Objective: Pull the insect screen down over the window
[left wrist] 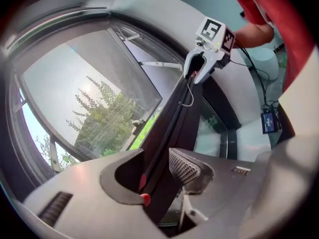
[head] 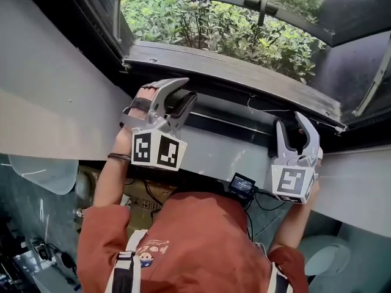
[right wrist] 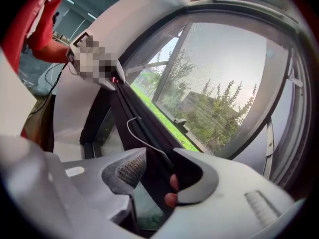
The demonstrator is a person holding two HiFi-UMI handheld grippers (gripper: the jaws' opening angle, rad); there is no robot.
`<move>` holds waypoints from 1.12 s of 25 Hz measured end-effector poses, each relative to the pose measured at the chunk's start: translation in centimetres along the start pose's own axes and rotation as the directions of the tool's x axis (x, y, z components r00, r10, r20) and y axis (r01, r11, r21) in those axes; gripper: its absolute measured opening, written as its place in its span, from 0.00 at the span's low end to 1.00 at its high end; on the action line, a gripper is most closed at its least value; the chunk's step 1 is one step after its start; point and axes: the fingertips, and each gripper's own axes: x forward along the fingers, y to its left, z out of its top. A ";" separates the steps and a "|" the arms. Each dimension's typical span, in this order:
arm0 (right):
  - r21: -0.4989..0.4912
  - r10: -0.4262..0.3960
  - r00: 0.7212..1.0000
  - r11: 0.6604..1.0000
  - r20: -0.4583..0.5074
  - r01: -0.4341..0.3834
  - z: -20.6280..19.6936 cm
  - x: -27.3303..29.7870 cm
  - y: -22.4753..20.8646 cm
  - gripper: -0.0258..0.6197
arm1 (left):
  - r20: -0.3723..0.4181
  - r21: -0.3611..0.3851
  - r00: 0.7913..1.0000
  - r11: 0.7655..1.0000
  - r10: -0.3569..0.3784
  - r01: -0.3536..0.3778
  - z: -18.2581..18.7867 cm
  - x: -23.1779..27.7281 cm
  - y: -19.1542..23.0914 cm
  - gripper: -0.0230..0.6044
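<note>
The insect screen's dark bottom bar (head: 232,126) runs across the window opening. My left gripper (head: 188,89) clasps its left part and my right gripper (head: 291,122) its right part. In the left gripper view the bar (left wrist: 167,133) fills the gap between the jaws (left wrist: 157,176), with the ribbed pad (left wrist: 185,168) against it. The right gripper view shows the same: the bar (right wrist: 149,148) sits tight between the jaws (right wrist: 152,176). Grey mesh (left wrist: 99,108) (right wrist: 224,98) stretches above the bar. A thin white cord (right wrist: 134,128) hangs at the bar's middle.
Green bushes (head: 232,29) lie outside, beyond the window's dark frame (head: 98,35). An outward-swung sash with a black handle (head: 263,5) is at the top. White wall (head: 55,102) flanks the opening. A small device with a lit screen (head: 242,185) and cables hang at my chest.
</note>
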 end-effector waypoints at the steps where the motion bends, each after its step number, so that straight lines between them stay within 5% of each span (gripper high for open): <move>1: 0.021 -0.007 1.000 1.000 0.023 0.007 0.3 -0.3 -0.1 0.32 | 0.027 -0.044 0.999 0.999 0.019 -0.017 0.5 -0.2 0.0 0.29; 9: 0.201 -0.078 0.969 0.979 0.234 0.031 1.5 -2.9 -0.5 0.31 | 0.182 -0.346 0.971 0.935 0.156 -0.085 3.0 -1.3 -1.9 0.29; 14: 0.330 -0.137 0.953 0.943 0.269 0.042 0.5 -3.9 0.0 0.31 | 0.201 -0.465 0.955 0.879 0.219 -0.104 3.2 -1.7 -2.7 0.29; 18: 0.396 -0.183 0.948 0.916 0.261 0.068 -1.1 -4.5 0.9 0.31 | 0.171 -0.588 0.944 0.799 0.280 -0.130 2.4 -2.0 -3.2 0.29; 23: 0.526 -0.307 0.904 0.843 0.297 0.114 -2.0 -5.0 1.6 0.31 | 0.116 -0.693 0.927 0.697 0.357 -0.182 1.1 -2.2 -5.0 0.29; 28: 0.576 -0.314 0.912 0.810 0.264 0.112 -3.7 -4.1 3.6 0.31 | 0.113 -0.681 0.937 0.712 0.332 -0.170 0.5 -1.8 -8.2 0.29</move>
